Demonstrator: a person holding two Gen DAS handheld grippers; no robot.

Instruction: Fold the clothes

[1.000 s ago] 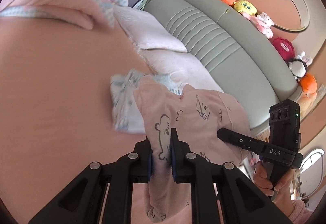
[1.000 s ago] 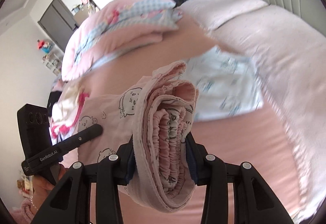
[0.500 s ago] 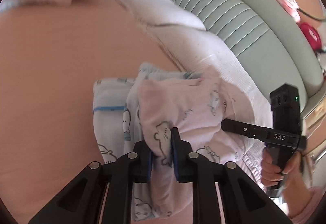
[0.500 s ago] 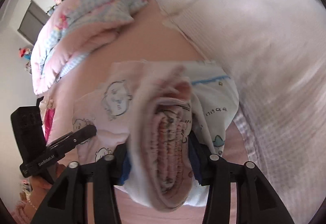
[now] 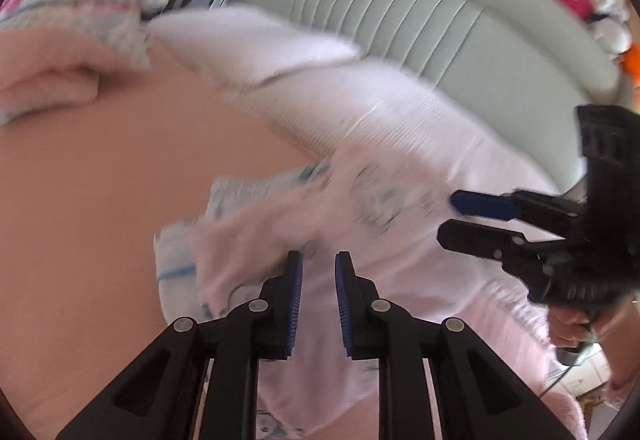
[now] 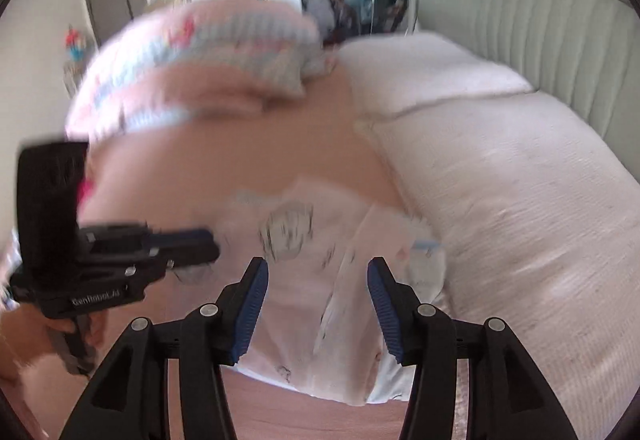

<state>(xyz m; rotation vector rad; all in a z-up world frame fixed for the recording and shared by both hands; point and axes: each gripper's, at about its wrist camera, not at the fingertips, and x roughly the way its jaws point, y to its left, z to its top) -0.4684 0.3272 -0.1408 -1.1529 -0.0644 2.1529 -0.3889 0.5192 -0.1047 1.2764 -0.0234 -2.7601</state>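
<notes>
The folded pale pink cloth with little bear drawings (image 5: 360, 232) lies on top of a white and blue printed cloth (image 5: 180, 264) on the pink bed sheet (image 5: 100, 200), just beside a white pillow (image 6: 520, 192).

The left tongs (image 5: 318, 276) point down at the pink cloth, a little apart, holding nothing.

The right tongs (image 6: 318, 280) also tilt down over it. They are opening, with nothing gripped between them.

Soft, bright daylight, no hard shadows. Both views are smeared by motion blur, worst on the clothes (image 5: 360, 208) and quilt (image 6: 208, 52). Fisheye bending curves the headboard (image 5: 420, 24); corners are black.
</notes>
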